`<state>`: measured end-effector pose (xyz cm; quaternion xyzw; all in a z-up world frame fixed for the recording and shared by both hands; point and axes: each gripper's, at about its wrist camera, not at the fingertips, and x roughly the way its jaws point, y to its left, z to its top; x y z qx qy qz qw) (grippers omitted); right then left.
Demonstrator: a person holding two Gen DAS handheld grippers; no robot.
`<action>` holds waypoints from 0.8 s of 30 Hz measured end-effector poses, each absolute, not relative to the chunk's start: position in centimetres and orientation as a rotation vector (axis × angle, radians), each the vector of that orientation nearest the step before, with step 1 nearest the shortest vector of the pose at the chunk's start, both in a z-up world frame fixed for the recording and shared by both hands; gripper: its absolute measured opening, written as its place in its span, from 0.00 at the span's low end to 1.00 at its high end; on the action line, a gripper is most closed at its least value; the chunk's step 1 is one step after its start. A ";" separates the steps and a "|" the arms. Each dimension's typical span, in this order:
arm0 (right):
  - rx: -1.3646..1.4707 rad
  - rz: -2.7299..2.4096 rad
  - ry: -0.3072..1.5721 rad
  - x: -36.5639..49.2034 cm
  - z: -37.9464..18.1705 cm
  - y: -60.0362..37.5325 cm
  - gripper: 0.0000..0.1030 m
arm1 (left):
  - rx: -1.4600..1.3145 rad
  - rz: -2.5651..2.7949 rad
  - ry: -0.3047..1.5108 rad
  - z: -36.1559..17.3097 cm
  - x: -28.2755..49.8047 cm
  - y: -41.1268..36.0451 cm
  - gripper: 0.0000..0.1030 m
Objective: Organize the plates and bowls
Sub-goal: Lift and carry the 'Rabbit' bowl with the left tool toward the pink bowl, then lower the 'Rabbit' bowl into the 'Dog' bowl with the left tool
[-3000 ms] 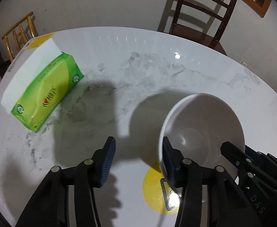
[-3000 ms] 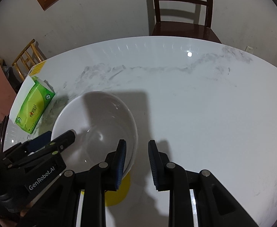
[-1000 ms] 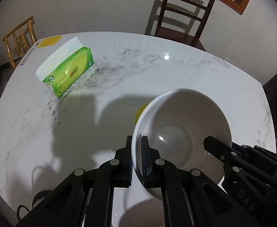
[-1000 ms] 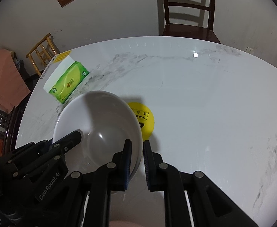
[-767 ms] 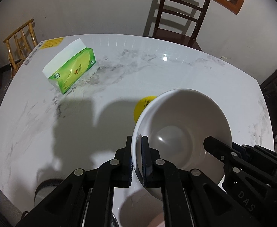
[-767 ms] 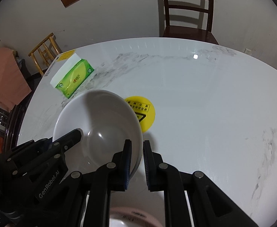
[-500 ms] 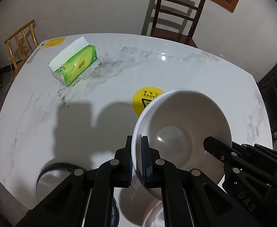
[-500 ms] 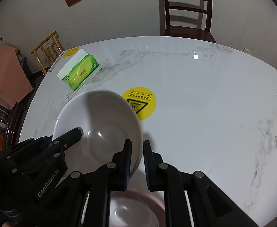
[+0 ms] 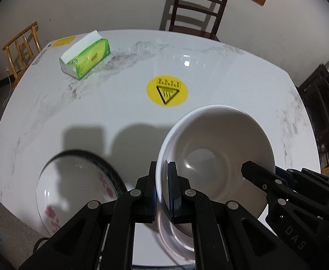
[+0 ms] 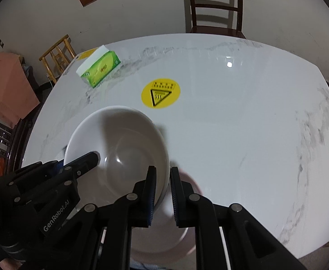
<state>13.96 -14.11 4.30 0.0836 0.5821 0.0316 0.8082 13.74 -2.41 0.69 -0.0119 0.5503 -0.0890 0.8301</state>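
The white bowl (image 9: 216,157) hangs in the air above the near edge of the surface (image 9: 119,103), carried by both grippers at once. The left gripper (image 9: 162,193) has its jaws pinched narrow on the bowl's left rim, 1 pad inside the wall and 1 outside. The right gripper (image 10: 162,193) grips the opposite rim in the same way, its jaws closed to the thickness of the wall. The bowl's mouth faces up, roughly level between the 2 holds.

The relation that matters is vertical. Directly under the bowl, at the near edge, lies a pinkish dish (image 10: 187,231), mostly hidden by the bowl and the fingers; whether it is a plate or a second bowl cannot be told. Left of it, just beside, sits a glass plate (image 9: 79,193) with a dark rim and red flowers. The yellow sticker (image 9: 167,91) and the tissue box (image 9: 85,58) lie well apart, farther across the surface.

Judging by this, the bowl is likely to go down onto the pink dish, so both hands need to lower together and keep it centred over it.
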 end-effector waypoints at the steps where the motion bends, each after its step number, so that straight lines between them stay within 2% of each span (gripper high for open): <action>1: 0.177 0.066 1.249 13.6 4.1 -14.1 0.13 | -0.023 -0.189 1.171 0.5 13.3 -2.5 0.05; 24: 0.219 0.062 1.325 10.0 0.8 -15.2 0.15 | 0.019 -0.199 1.251 -3.3 9.7 -3.9 0.06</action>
